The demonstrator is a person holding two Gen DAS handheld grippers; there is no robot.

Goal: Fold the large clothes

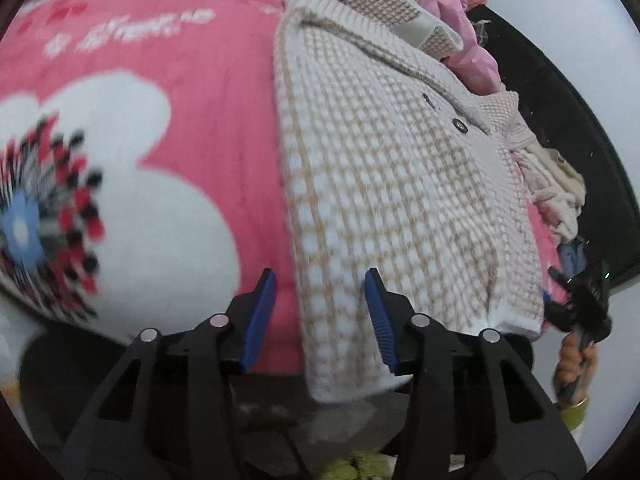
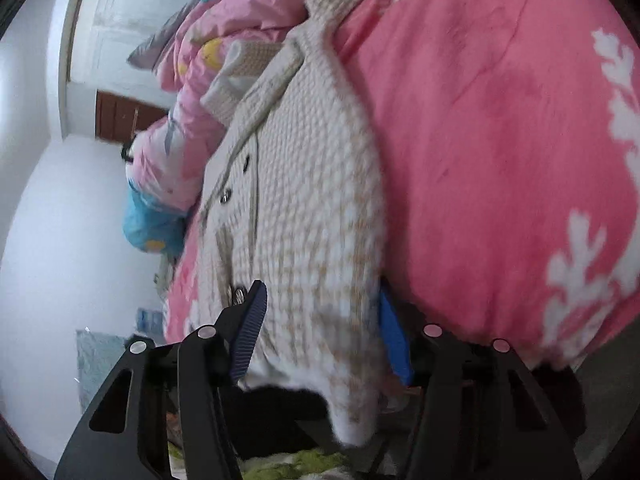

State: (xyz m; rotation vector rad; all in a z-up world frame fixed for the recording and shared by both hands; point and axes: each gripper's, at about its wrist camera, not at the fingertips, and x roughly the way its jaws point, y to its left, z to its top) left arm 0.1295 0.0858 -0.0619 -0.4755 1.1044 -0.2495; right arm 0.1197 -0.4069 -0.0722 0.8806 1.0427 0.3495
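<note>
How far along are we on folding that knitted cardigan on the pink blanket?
Done: the cardigan lies lengthwise on the pink blanket, one long edge apparently turned in, though that is hard to confirm. In hand: the left gripper and right gripper are both at its hem, jaws apart, hem cloth between them, no firm pinch visible. Left: grip the hem and fold it toward the collar.

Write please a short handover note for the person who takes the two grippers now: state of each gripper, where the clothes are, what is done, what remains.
Left gripper: open, holding nothing, at the near hem of the knit cardigan.
Right gripper: open around that hem, not clamped.
Cardigan lies lengthwise on the pink blanket, sides apparently folded in, hem hanging over the edge.
A pile of other clothes waits behind.
Left: grip the hem, fold it toward the collar.
</note>
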